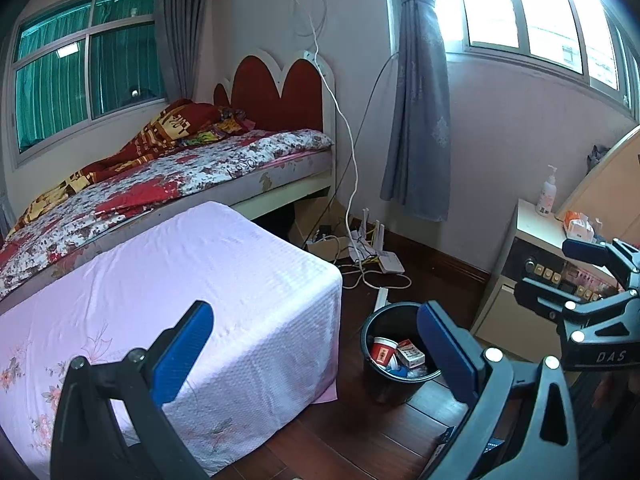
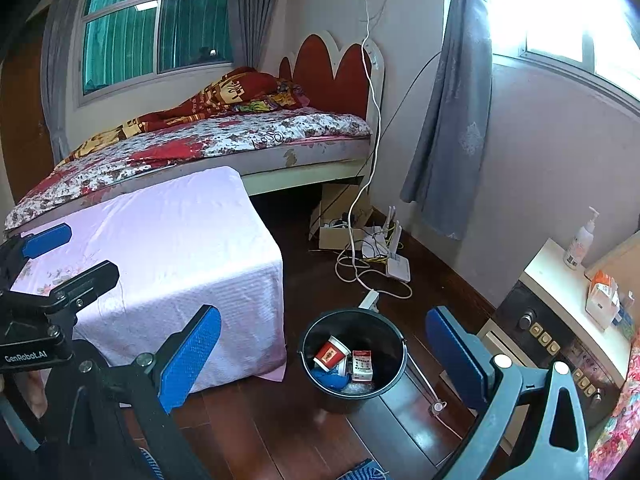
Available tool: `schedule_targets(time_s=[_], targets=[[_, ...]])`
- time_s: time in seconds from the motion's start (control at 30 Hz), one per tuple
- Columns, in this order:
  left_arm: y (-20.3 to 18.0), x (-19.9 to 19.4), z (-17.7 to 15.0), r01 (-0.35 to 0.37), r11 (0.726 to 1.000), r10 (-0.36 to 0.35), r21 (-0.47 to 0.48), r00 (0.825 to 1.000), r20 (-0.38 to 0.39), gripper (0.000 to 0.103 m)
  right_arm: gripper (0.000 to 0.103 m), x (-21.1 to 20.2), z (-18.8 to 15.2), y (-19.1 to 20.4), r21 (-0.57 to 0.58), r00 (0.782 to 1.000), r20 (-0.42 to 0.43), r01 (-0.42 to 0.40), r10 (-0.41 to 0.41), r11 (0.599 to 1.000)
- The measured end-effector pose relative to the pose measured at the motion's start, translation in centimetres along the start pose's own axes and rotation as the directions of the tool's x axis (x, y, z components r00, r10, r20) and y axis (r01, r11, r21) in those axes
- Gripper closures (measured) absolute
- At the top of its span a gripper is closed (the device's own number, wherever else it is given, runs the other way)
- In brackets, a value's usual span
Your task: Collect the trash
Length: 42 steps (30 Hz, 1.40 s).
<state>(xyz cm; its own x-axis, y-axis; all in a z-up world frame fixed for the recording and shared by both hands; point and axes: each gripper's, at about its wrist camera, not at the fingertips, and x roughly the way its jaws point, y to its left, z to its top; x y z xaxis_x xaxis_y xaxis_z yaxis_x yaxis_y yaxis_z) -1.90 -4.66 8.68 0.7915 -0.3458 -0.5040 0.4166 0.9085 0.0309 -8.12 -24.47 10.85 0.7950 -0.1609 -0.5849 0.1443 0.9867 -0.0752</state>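
Left wrist view: left gripper (image 1: pixel 316 348) spread wide, holding nothing, above the pink-covered bench (image 1: pixel 168 280); black bin (image 1: pixel 394 390) on the floor beside it, containing a red cup (image 1: pixel 383 350) and carton (image 1: pixel 410 354).

Right wrist view: right gripper (image 2: pixel 324 356) likewise spread and empty, the bin (image 2: pixel 354 398) between its fingers (image 2: pixel 192 352).

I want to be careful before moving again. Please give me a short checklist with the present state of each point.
1. Left hand-held gripper open and holding nothing: ok.
2. Right hand-held gripper open and holding nothing: ok.
3. Black bin upright on the floor: ok.
4. Trash inside the bin, a red paper cup and a small carton: ok.
5. Room left in the bin: ok.
6. More trash left on the floor: cannot tell.
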Motion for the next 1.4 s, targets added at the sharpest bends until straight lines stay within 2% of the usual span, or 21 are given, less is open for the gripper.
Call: schedule_targets(time_s=[1.4], targets=[[-0.34, -0.31, 0.84, 0.007, 0.999, -0.007, 0.035, 1.0, 0.023, 0.001, 0.0, 0.04, 0.02, -0.37, 0.0, 1.0, 0.0, 0.0, 0.0, 1.0]])
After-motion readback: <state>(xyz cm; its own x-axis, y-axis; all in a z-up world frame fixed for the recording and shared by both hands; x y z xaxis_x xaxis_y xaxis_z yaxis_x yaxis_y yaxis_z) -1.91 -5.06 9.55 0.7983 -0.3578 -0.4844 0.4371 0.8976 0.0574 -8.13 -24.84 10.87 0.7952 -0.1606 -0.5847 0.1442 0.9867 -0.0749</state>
